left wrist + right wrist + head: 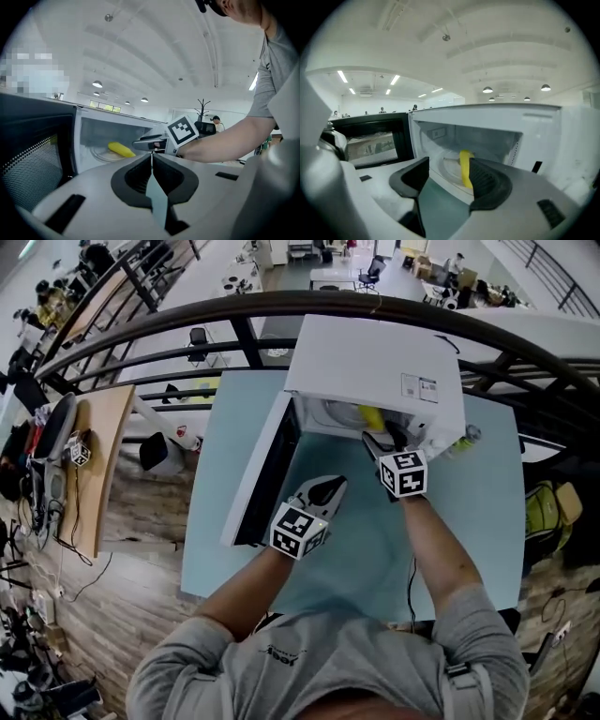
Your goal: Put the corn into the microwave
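The white microwave (375, 367) stands at the table's far side with its door (267, 474) swung open to the left. The yellow corn (371, 416) lies on the glass turntable (449, 169) inside the cavity, also seen as corn (121, 150) and corn (465, 168). My right gripper (382, 438) is at the cavity mouth, open, with nothing between its jaws; the corn lies just beyond them. My left gripper (326, 491) is shut and empty, held in front of the open door.
The pale blue table (225, 521) carries the microwave. A clear bottle (464, 439) lies to the right of the microwave. A black railing (187, 315) curves behind the table. A wooden desk (98, 456) with cables stands at the left.
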`<state>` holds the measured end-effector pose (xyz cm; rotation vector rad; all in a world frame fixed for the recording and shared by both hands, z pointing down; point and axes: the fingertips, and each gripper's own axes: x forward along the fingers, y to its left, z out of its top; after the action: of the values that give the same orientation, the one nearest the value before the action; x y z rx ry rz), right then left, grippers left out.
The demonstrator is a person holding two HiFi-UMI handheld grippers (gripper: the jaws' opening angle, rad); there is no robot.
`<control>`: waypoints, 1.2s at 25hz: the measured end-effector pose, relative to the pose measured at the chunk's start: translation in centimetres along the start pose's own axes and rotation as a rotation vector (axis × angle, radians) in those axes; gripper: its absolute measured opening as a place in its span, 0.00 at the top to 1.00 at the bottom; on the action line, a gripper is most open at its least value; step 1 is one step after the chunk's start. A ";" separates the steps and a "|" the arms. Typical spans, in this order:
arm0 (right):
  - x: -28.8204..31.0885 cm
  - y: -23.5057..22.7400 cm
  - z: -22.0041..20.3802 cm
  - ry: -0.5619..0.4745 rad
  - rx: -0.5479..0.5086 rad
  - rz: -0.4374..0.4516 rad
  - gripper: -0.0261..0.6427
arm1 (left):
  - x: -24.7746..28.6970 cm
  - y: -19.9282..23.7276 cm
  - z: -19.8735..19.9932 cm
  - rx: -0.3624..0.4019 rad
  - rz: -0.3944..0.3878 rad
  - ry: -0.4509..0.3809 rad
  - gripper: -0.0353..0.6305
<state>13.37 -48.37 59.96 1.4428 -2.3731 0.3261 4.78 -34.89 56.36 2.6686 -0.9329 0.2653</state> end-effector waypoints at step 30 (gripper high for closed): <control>-16.4 -2.9 3.6 -0.114 0.011 0.296 0.83 | -2.5 -7.3 7.3 -0.008 0.277 -0.049 0.90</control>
<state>22.28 -37.74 50.16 1.1397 -2.6852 0.3379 8.00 -30.44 47.24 2.5443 -1.3177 0.2556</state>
